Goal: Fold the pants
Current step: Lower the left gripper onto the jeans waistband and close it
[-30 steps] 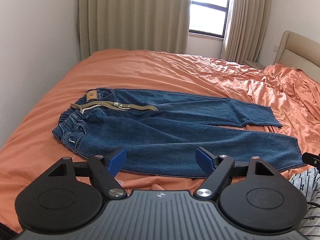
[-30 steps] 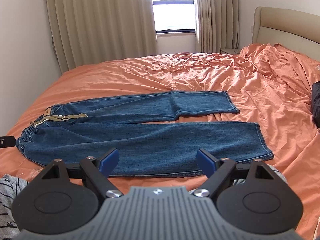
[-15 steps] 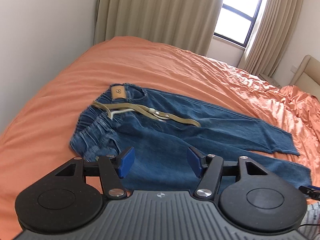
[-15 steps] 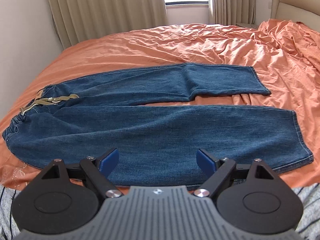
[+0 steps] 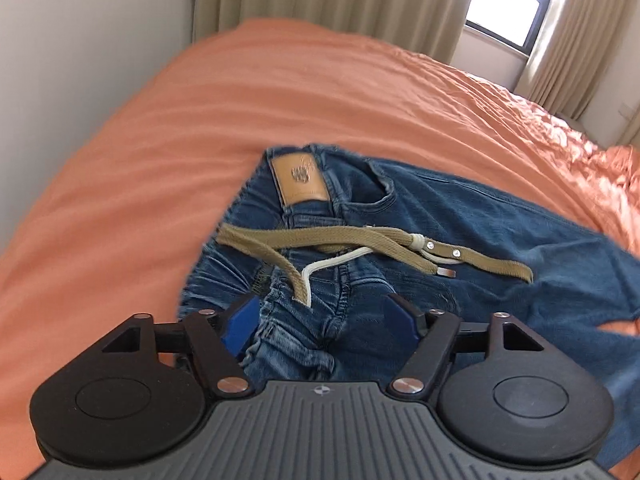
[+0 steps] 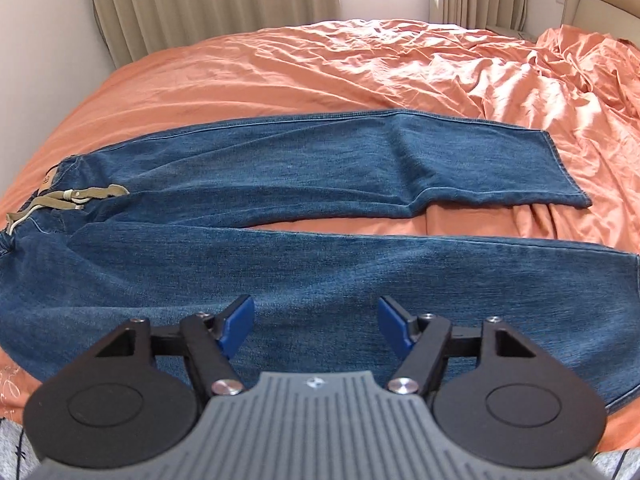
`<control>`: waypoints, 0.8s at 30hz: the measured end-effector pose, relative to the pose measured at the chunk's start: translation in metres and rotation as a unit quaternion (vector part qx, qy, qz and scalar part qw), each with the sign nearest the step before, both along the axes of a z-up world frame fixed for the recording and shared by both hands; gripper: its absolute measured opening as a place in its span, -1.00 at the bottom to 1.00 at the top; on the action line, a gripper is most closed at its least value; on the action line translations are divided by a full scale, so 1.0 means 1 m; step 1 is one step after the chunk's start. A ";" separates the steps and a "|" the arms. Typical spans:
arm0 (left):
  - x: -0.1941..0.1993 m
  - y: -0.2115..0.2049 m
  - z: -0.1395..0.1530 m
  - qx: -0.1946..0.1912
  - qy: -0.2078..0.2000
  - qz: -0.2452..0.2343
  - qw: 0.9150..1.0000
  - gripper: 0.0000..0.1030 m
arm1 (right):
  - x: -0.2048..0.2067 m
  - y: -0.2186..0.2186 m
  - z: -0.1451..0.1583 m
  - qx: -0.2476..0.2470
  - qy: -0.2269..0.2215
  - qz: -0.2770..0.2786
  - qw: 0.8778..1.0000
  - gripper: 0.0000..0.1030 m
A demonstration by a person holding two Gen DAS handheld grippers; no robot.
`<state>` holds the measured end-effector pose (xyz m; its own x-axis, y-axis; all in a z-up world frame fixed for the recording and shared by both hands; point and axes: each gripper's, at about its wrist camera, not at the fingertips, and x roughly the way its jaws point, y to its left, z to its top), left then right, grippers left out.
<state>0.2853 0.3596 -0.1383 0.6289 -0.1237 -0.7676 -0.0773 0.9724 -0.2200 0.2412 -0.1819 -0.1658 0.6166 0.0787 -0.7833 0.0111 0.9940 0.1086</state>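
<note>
Blue denim pants point(image 6: 304, 216) lie flat and unfolded across the middle of the frame, legs side by side and slightly apart, waistband at left with a tan drawstring point(image 5: 360, 242) loose across it.

We see a room bright with daylight from the window point(image 5: 516, 4), which is overexposed to white in both views. The left wrist view is smeared by motion blur, strongest on the sheet point(image 5: 280, 92); the right wrist view is sharp. Fisheye distortion bends the walls and curtains point(image 6: 208, 4), and the corners are dark. Shadows are soft.
</note>
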 end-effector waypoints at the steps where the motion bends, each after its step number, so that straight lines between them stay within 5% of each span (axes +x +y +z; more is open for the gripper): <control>1: 0.009 0.010 -0.009 -0.033 0.007 -0.001 0.999 0.47 | 0.001 0.001 -0.002 -0.005 0.002 -0.003 1.000 0.27; 9: 0.047 0.048 -0.049 -0.164 0.037 0.019 0.986 0.17 | 0.008 -0.002 -0.007 -0.032 0.012 -0.032 0.999 0.27; 13: 0.046 0.053 -0.055 -0.194 0.038 0.017 0.980 0.32 | 0.006 0.003 -0.007 -0.041 0.009 -0.030 0.999 0.27; 15: 0.043 0.058 -0.052 -0.188 0.038 0.031 0.981 0.16 | 0.004 0.008 -0.006 -0.048 0.005 -0.022 0.999 0.27; 18: 0.039 0.069 -0.048 -0.168 0.047 0.063 0.983 0.30 | -0.004 0.012 -0.002 -0.054 -0.002 -0.013 0.998 0.29; 24: 0.042 0.063 -0.057 -0.236 0.067 0.052 0.968 0.40 | -0.016 0.013 -0.003 -0.063 -0.003 -0.017 0.998 0.37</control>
<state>0.3270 0.4230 -0.1954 0.5555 -0.4222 -0.7164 -0.2279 0.7512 -0.6195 0.2252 -0.1694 -0.1692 0.6219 -0.0409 -0.7820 0.0442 0.9989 -0.0171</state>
